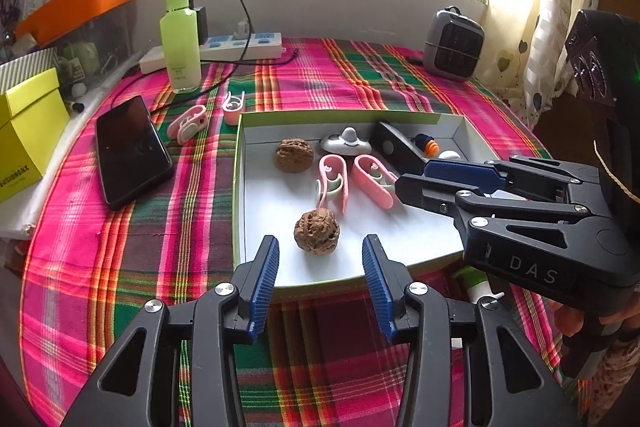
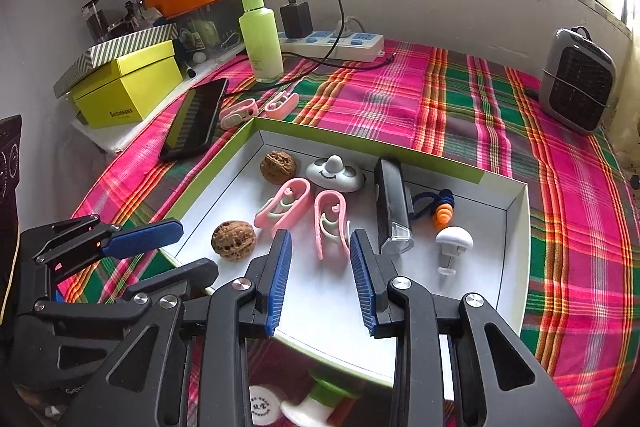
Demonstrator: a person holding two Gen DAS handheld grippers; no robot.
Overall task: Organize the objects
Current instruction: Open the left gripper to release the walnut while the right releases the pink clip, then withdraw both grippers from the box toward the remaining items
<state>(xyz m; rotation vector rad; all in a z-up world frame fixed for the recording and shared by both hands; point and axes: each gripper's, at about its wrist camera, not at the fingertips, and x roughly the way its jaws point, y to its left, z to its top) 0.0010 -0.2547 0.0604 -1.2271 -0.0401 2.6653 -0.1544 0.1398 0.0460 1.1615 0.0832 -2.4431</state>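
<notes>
Both claws hang over the near edge of the tray (image 1: 240,187), each spread with nothing between its blue pads. The left claw (image 1: 320,279) has a walnut (image 1: 317,230) at twelve o'clock just past its tips, lying free on the tray floor. The right claw (image 2: 319,267) has a pink clip (image 2: 330,223) at twelve o'clock in the same way, the clip's long axis running roughly along the claw's line, from six to twelve.

Everything in the tray looks placed already, so the coming move, as I judge it, turns on the two pink clips left outside on the counter (image 1: 160,235). From the left claw they lie at about eleven o'clock, beyond the tray's far left corner: one clip (image 1: 187,123) just beside the black phone (image 1: 132,151), its long axis slanting from seven to one, the other clip (image 1: 233,107) nearly touching the tray's corner, pointing toward twelve. In the right wrist view they sit at about eleven o'clock too, but past the whole tray. The left hand is plainly nearer.

Farther back stand the green bottle (image 1: 181,39) and the power strip (image 1: 244,45).
</notes>
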